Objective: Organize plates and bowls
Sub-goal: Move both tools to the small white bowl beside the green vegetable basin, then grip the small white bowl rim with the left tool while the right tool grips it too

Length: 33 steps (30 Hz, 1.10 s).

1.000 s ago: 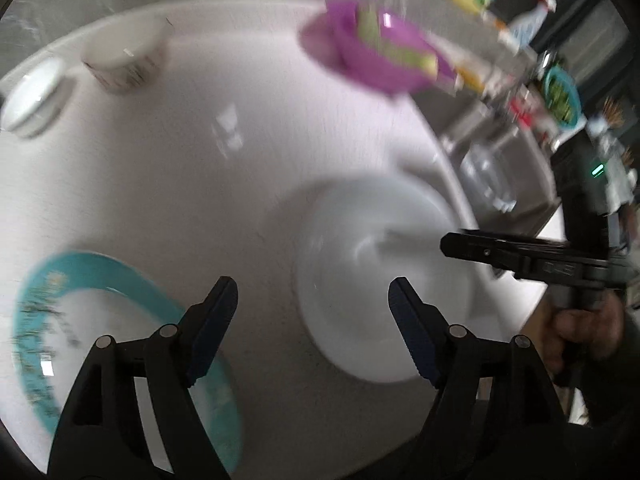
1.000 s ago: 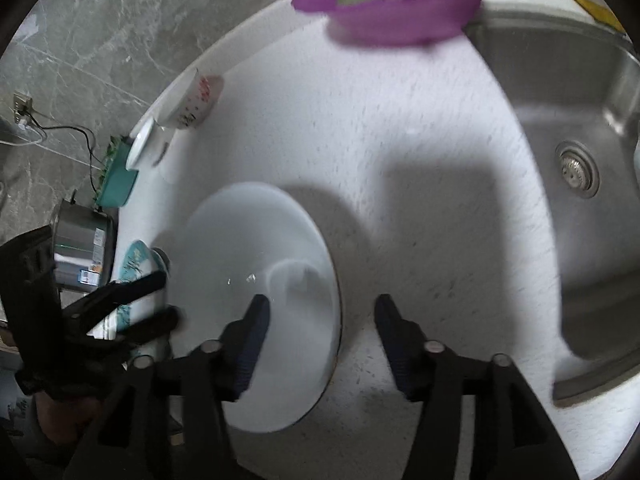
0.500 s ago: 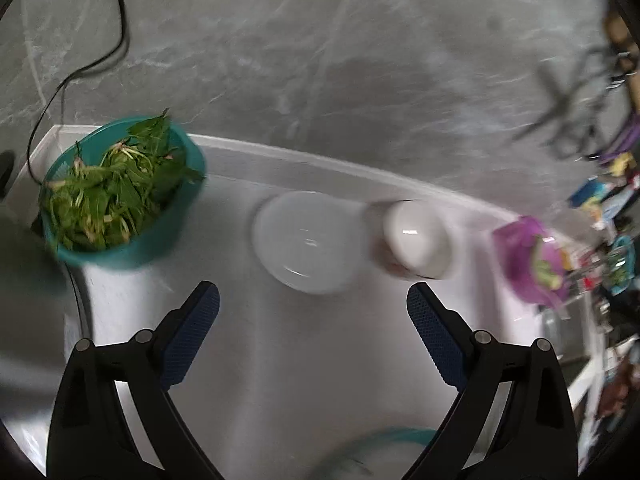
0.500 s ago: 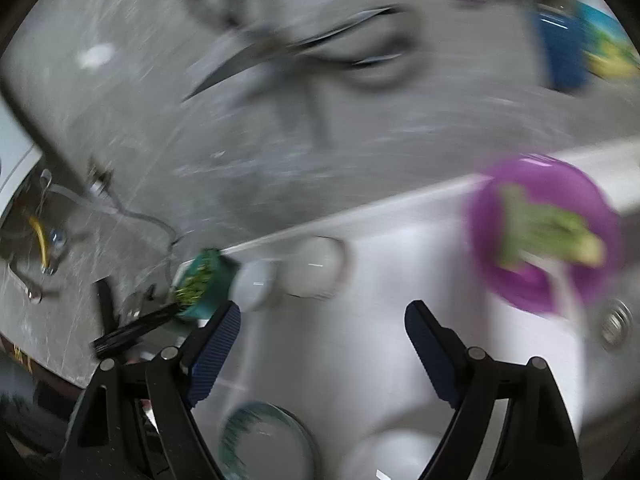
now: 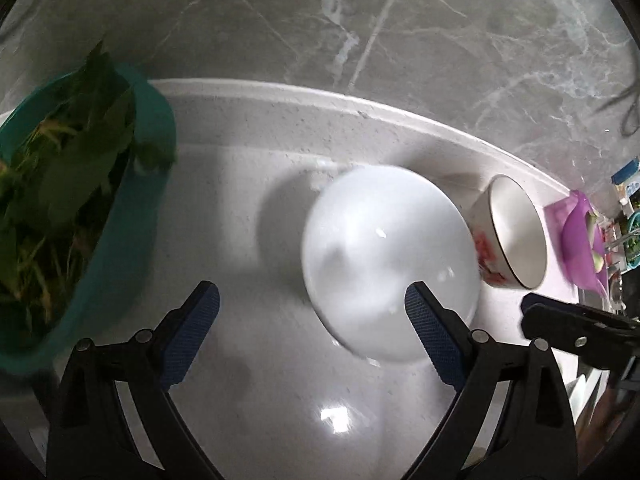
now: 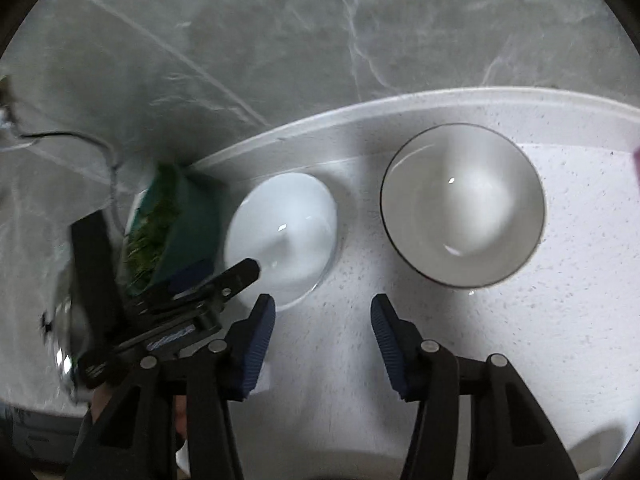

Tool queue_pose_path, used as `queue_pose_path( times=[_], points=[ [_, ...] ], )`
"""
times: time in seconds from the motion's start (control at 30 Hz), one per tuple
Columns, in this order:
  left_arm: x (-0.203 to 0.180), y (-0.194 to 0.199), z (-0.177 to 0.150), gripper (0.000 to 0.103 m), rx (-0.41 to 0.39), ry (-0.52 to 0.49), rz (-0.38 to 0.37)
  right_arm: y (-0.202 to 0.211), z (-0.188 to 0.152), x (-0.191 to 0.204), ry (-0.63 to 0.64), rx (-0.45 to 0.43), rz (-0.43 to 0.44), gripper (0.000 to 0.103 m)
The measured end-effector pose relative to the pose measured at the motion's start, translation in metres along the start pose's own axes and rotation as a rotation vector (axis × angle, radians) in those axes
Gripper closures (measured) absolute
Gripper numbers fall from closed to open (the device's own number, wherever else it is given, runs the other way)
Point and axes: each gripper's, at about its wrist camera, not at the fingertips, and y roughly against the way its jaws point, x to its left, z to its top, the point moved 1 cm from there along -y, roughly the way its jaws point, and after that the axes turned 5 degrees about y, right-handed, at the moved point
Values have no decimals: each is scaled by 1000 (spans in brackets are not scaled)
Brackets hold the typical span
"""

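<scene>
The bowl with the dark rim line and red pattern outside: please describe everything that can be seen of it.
The glossy, ceramic-looking bowl with a thin dark rim line and red pattern outside is round and deep, off-white inside, and looks empty apart from light reflections. It stands upright on the white speckled countertop, near the raised back edge below the grey marble wall. The plain white shallow bowl sits close beside it; contact between them cannot be judged. No claw touches it.

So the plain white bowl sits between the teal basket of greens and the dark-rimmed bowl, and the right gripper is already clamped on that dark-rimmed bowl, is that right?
Not quite. The right gripper holds nothing: in the right wrist view its closing fingers are short of the dark-rimmed bowl. The plain white bowl does sit between it and the teal basket.
</scene>
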Motion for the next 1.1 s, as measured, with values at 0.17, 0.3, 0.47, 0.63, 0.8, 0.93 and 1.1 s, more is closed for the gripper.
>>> queue_pose_path(
  times=[0.17, 0.3, 0.47, 0.63, 0.8, 0.93, 1.1],
  points=[
    [9, -21, 13, 22, 30, -24, -15, -29, 10, 11, 10, 8, -56, 49],
    [12, -35, 15, 27, 41, -48, -9, -46, 15, 5, -20, 27, -95, 49],
    [19, -46, 17, 73, 60, -64, -22, -64, 19, 3, -6, 37, -110, 71],
    [14, -55, 18, 82, 84, -120, -18, -71, 21, 2, 8, 30, -124, 87],
    [2, -59, 18, 92, 93, -162, -18, -72, 23, 2, 32, 20, -138, 90],
    [6, -60, 18, 92, 99, -150, -37, -68, 22, 0, 32, 5, -121, 90],
    [3, -50, 18, 92, 86, -154, -36, -54, 21, 2, 37, -12, -105, 90]
  ],
)
